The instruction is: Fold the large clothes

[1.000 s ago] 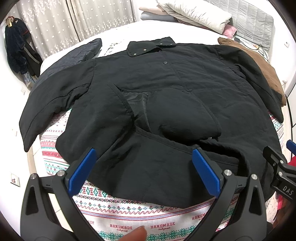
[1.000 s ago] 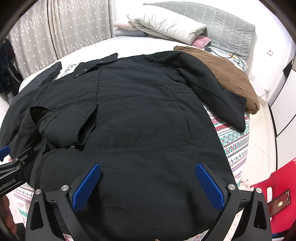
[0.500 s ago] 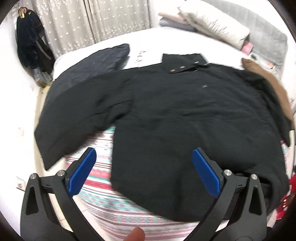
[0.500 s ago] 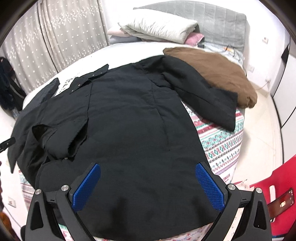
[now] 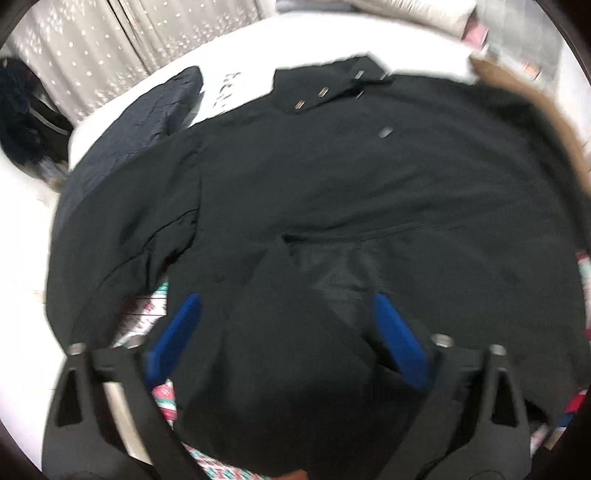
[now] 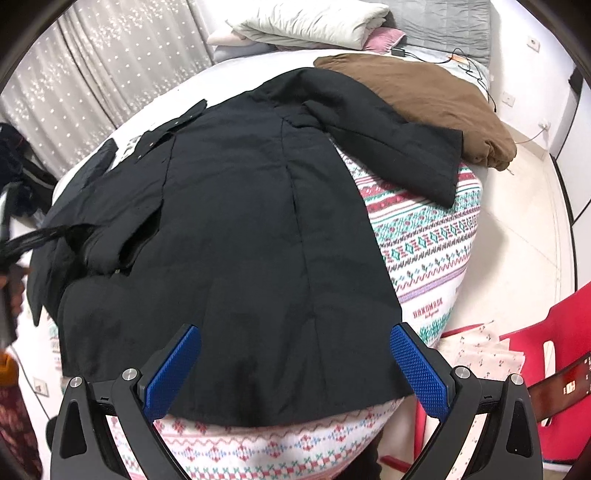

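Observation:
A large black coat [image 6: 236, 229] lies spread front-up on the bed, collar [image 5: 325, 90] far from me, sleeves out to both sides. Its lower left front flap [image 5: 295, 332] is turned back, showing shiny lining. My left gripper [image 5: 288, 339] is open, its blue pads on either side of that raised flap; the view is blurred. My right gripper [image 6: 295, 365] is open and empty above the coat's hem [image 6: 280, 417] at the bed's near edge. The right sleeve [image 6: 391, 147] lies over the patterned cover.
The bed has a patterned knit cover [image 6: 424, 236]. A brown garment [image 6: 424, 96] lies by the right sleeve, a dark grey garment [image 5: 147, 118] by the left sleeve. Pillows [image 6: 310, 22] sit at the headboard. A red chair [image 6: 546, 347] stands on the floor at right.
My left gripper has dropped closer to the coat and the turned-back flap now sits between its pads. My right gripper has pulled back and tilted, showing more of the hem and cover.

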